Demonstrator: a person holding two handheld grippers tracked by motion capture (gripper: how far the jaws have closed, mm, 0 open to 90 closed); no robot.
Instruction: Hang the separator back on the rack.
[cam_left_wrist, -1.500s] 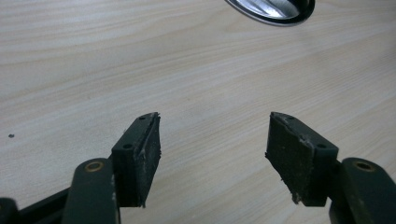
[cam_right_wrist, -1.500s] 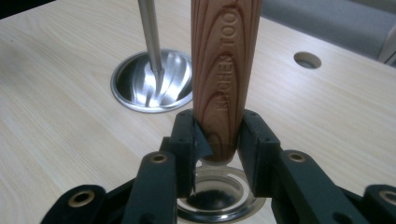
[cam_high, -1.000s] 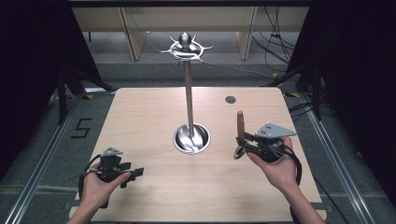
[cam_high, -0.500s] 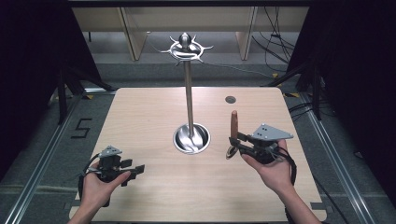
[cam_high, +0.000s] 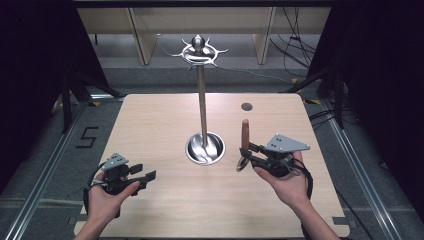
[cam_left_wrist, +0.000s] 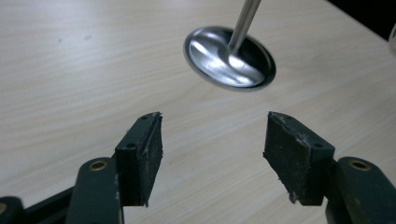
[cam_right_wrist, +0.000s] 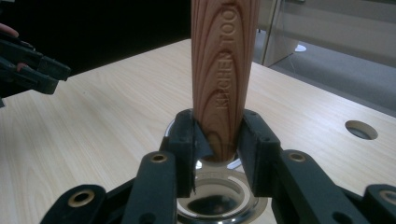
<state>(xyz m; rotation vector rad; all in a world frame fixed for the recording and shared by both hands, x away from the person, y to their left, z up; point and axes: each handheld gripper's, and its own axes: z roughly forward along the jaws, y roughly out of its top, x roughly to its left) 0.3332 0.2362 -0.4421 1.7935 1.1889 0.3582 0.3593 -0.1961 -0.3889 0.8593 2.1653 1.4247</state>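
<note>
A metal stand has a round base (cam_high: 205, 148) on the wooden table (cam_high: 150, 125), a thin pole (cam_high: 202, 100) and a crown of hooks (cam_high: 199, 50) on top. Just right of the base, my right gripper (cam_high: 246, 149) is shut on a kitchen tool's wooden handle (cam_high: 245, 134), which stands upright. The right gripper view shows the handle (cam_right_wrist: 224, 70) clamped between the pads (cam_right_wrist: 187, 135), with a shiny metal ring (cam_right_wrist: 219, 196) below them. My left gripper (cam_high: 145, 172) is open over the front left of the table, nothing between its jaws (cam_left_wrist: 212, 144), facing the base (cam_left_wrist: 229, 58).
A small round hole (cam_high: 246, 106) sits in the table's far right part. Dark curtains flank both sides, and shelving and cables lie behind the far edge. The left gripper (cam_right_wrist: 28, 65) appears far off in the right gripper view.
My right gripper has carried the upright tool leftward, closer to the stand's base. The left gripper has barely moved.
</note>
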